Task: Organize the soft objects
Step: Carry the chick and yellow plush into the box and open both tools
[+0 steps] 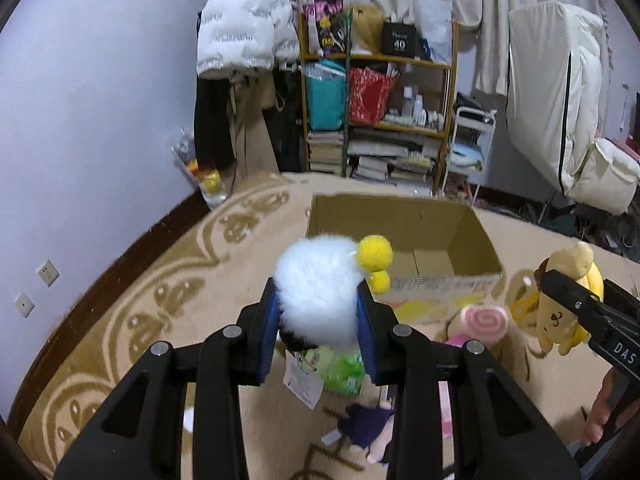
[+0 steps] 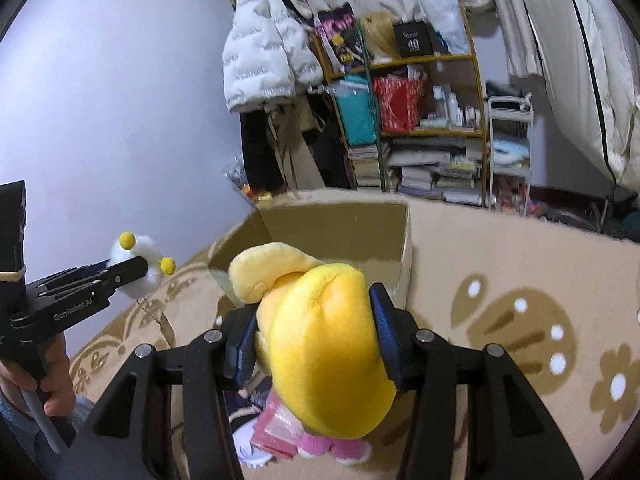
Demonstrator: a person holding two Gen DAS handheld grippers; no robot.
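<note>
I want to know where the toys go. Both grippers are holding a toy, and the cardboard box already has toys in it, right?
Not quite. The left gripper holds the white fluffy toy and the right gripper holds the yellow plush, but the left wrist view shows the cardboard box with no toys visible inside.

The left claw (image 1: 318,312) grips a white fluffy toy (image 1: 320,280) before the open cardboard box (image 1: 472,232).

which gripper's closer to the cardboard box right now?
Right, probably. The right gripper, shut on the yellow plush, sits at the cardboard box's near rim. The left gripper, holding the white fluffy toy, hangs short of it, off its left side.
</note>
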